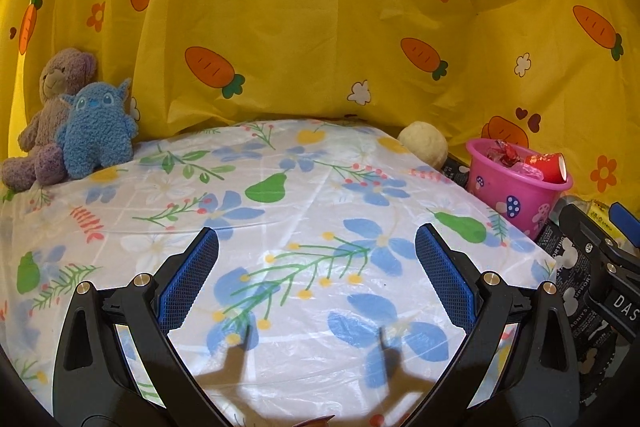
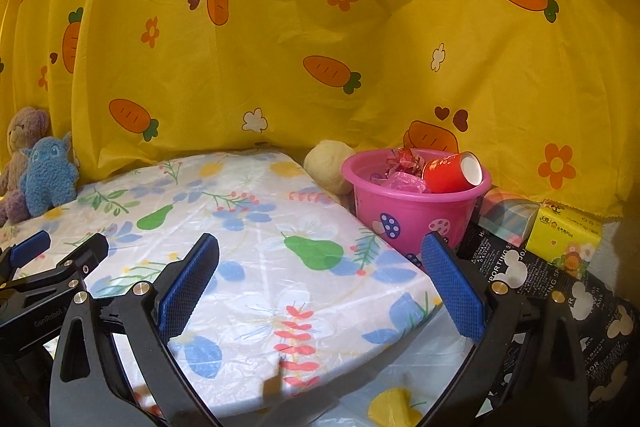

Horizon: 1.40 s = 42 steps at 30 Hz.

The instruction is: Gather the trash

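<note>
Beside the bed, pink bucket (image 2: 412,205) holding red cup (image 2: 452,171), wrappers (image 2: 404,159), both tools wide.

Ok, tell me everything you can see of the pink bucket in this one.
The pink bucket is a small round tub of glossy plastic with a rolled rim and mushroom prints on its wall. It stands upright off the right edge of the floral-covered table, on black printed paper. Inside lie a red paper cup on its side, leaning on the rim, a crumpled red wrapper and pink plastic film. A cream plush ball sits just behind it. Neither tool touches it.
</note>
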{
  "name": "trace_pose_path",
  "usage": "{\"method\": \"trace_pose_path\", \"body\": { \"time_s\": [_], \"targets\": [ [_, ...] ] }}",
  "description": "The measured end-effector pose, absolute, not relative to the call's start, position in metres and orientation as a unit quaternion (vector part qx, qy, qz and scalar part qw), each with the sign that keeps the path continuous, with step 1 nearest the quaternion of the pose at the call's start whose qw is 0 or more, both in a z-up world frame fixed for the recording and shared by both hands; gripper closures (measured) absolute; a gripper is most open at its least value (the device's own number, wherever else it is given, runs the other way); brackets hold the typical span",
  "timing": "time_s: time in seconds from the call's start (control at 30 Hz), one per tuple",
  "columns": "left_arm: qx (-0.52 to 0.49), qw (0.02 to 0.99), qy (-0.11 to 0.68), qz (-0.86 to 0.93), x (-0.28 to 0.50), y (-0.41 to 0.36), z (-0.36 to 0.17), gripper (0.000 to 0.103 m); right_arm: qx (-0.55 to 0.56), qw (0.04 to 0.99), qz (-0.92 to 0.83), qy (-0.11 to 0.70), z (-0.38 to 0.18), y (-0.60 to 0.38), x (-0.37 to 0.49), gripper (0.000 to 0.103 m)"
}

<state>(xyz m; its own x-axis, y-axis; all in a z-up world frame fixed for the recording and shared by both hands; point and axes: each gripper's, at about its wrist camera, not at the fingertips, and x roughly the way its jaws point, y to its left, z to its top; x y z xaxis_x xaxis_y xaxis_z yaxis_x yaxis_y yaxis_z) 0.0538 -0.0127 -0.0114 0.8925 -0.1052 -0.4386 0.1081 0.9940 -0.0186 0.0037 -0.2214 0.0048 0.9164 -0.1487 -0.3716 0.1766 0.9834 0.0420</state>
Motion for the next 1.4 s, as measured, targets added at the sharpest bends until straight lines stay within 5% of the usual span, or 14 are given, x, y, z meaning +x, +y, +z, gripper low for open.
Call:
{"method": "trace_pose_path", "body": {
  "time_s": [1.4],
  "targets": [
    [-0.006,0.976,0.212,-0.054,0.033,-0.008,-0.003,0.006,0.03,0.981,-0.073,0.178,0.008,-0.208,-0.008,0.005]
  ]
}}
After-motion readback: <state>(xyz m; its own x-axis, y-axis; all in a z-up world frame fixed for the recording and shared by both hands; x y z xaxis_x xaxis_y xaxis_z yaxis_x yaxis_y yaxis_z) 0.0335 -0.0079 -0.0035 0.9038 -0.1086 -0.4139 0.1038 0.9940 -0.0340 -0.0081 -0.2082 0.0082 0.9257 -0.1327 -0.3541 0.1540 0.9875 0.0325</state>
